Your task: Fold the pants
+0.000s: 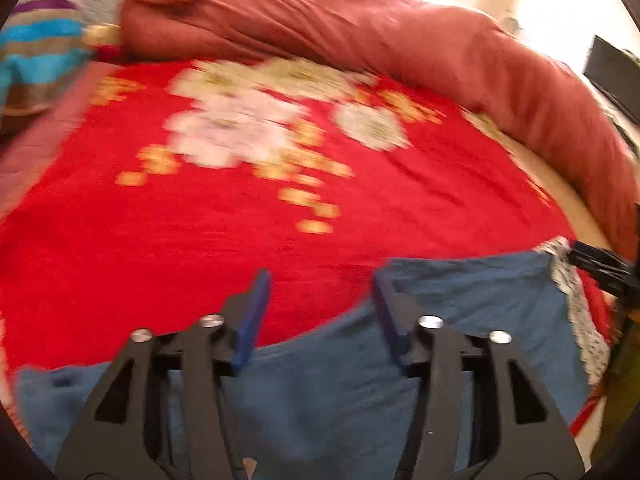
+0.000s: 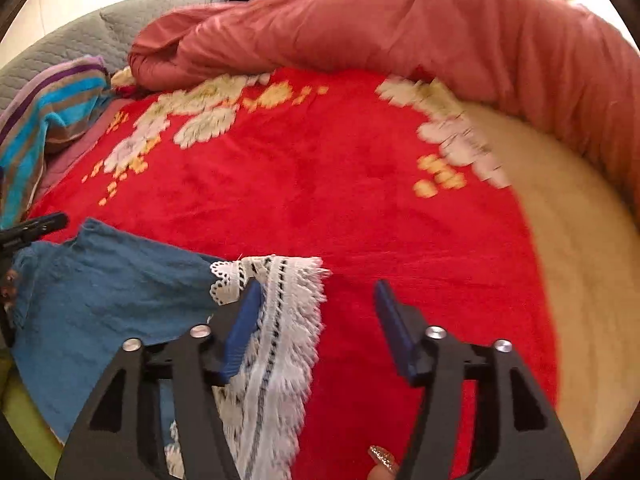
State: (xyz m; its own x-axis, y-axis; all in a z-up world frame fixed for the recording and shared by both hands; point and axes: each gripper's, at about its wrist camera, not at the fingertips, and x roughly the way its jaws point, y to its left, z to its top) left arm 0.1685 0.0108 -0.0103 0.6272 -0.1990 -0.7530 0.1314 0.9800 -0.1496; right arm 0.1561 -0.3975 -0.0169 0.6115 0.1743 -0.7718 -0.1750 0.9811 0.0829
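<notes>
Your left gripper (image 1: 318, 280) has its two blue fingers (image 1: 250, 320) wide apart, and nothing is pinched between them. The blue pants (image 1: 340, 392) lie flat on the red blanket (image 1: 200, 208) just under it, near the bottom of the view. The black gripper frame hides part of the pants, and the low edge of the cloth is cut off. The whole left view is smeared, so the flowers on the blanket look fuzzy.

Your right gripper (image 2: 318, 288) also has its fingers spread, with nothing squeezed in them. The white lace trim (image 2: 280, 320) of the pants (image 2: 112, 288) lies under the left finger and in the gap, loose. You cannot tell if that finger touches the lace. At the bottom edge, a fingertip with a sparkly nail (image 2: 382, 458) peeks in, mostly cut off.

Behind the blanket sits a big pink quilt (image 2: 360, 28). A striped towel (image 2: 48, 120) is at the left, partly out of sight.
</notes>
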